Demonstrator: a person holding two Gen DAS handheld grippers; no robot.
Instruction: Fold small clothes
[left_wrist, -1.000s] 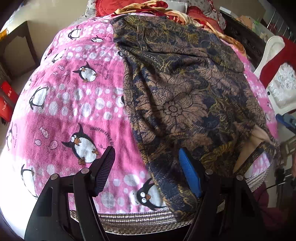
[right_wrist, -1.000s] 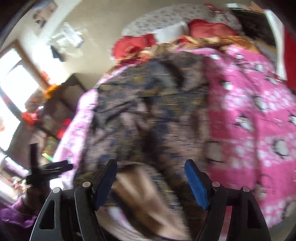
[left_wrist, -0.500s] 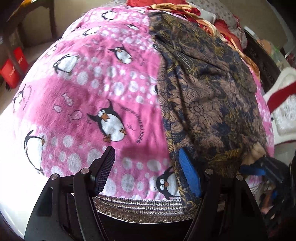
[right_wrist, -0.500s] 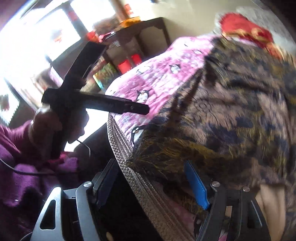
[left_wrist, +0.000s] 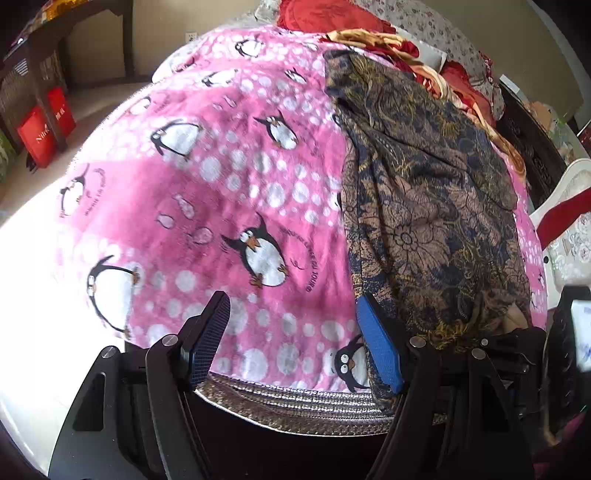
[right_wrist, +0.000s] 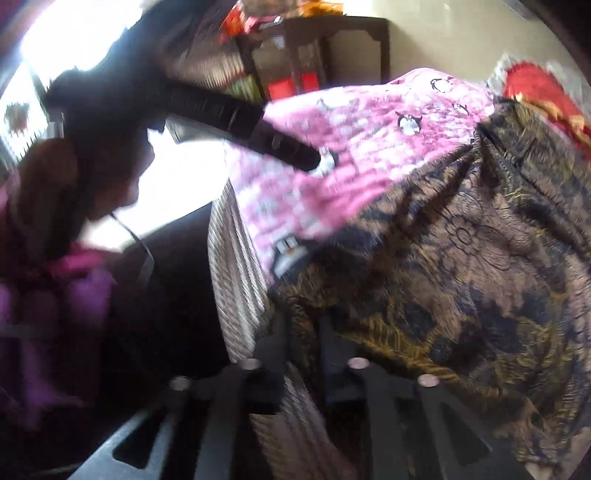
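A dark floral garment (left_wrist: 436, 206) lies spread along one side of a bed covered by a pink penguin-print blanket (left_wrist: 229, 192), its near hem draped over the bed's braided edge trim (left_wrist: 295, 402). The wide pink stretch of blanket beside the garment is bare cloth, leaving open room on that side; at the far end, red and gold bedding (left_wrist: 373, 33) is heaped against the head of the bed.

The left gripper (left_wrist: 295, 336) hovers over the near edge of the bed with its jaws held wide apart; its blue pad (left_wrist: 378, 347) stands just beside the garment's long edge, and nothing but blanket sits between the fingers.

The right gripper (right_wrist: 301, 332) has just been closing, and its jaws now stand nearly together on the garment's (right_wrist: 461, 258) near hem at the bed's edge; motion blur in that view makes the exact bite hard to read, but cloth appears pinched between the fingers.

Only the right wrist view shows the left gripper (right_wrist: 306, 157) from the side, reaching over the blanket, along with a hand (right_wrist: 55, 177) and purple sleeve (right_wrist: 74, 280). Only the left wrist view shows the garment's full length and red bags (left_wrist: 44, 125) on the floor.
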